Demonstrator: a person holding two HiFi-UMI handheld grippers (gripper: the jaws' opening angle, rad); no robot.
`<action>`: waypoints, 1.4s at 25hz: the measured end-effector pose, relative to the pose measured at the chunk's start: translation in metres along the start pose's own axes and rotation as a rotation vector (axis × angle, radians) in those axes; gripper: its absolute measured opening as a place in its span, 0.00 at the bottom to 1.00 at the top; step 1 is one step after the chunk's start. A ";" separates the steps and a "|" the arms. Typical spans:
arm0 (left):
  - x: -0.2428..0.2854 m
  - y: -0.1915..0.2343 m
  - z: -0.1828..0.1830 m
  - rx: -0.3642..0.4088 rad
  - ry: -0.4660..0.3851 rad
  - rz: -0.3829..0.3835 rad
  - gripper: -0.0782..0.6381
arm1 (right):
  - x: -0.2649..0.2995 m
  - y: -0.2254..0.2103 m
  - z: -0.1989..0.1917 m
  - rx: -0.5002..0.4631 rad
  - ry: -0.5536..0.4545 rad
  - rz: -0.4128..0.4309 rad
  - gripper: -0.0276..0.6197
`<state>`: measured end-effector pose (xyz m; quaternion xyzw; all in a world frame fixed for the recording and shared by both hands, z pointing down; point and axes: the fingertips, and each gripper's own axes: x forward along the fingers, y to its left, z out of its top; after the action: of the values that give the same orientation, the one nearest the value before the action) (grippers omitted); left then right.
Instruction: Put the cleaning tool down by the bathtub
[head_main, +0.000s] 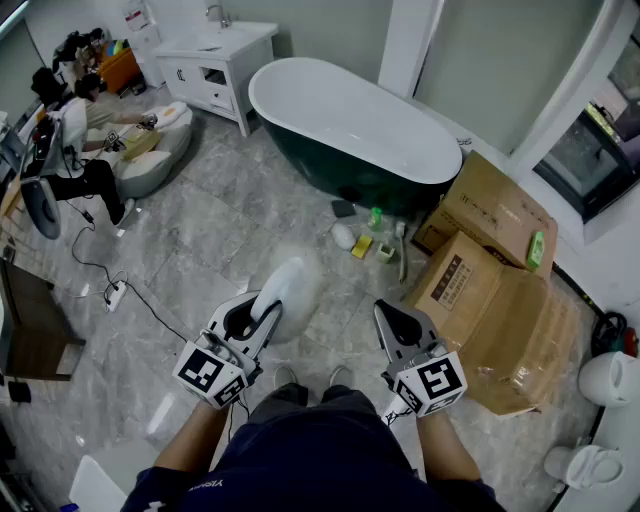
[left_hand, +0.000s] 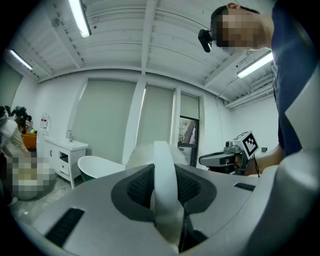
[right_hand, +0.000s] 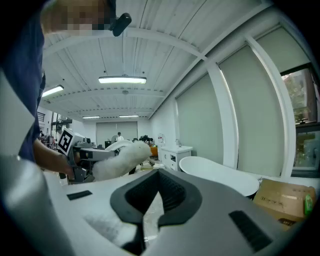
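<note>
The cleaning tool is a white fluffy duster (head_main: 287, 284) with a flat white handle (left_hand: 163, 175). My left gripper (head_main: 264, 313) is shut on that handle, pads pressing both sides, and the fluffy head points toward the tub. It hangs over the grey tile floor, well short of the dark green bathtub (head_main: 352, 122) with its white inside. My right gripper (head_main: 391, 314) is level with the left one, shut with nothing between its jaws. In the right gripper view the duster (right_hand: 121, 158) shows at left, and the bathtub (right_hand: 221, 176) ahead.
Small bottles and a sponge (head_main: 365, 241) lie on the floor at the tub's near side. Cardboard boxes (head_main: 492, 272) stand to the right. A white vanity (head_main: 216, 58) is at the back left, near a seated person (head_main: 88, 118). A cable and power strip (head_main: 113, 293) cross the floor at left.
</note>
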<state>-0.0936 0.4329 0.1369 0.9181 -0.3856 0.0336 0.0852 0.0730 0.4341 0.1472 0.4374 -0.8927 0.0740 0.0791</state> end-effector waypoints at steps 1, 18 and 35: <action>0.000 -0.001 0.000 0.001 0.002 0.000 0.26 | -0.001 0.000 0.001 -0.002 0.000 0.001 0.05; 0.000 -0.015 -0.005 0.014 0.011 0.011 0.26 | -0.012 0.000 -0.004 0.007 -0.009 0.018 0.05; 0.034 -0.056 -0.012 0.024 0.014 0.069 0.26 | -0.041 -0.048 -0.017 0.006 -0.020 0.059 0.05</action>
<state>-0.0296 0.4495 0.1456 0.9050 -0.4158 0.0477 0.0757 0.1367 0.4401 0.1587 0.4119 -0.9058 0.0743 0.0665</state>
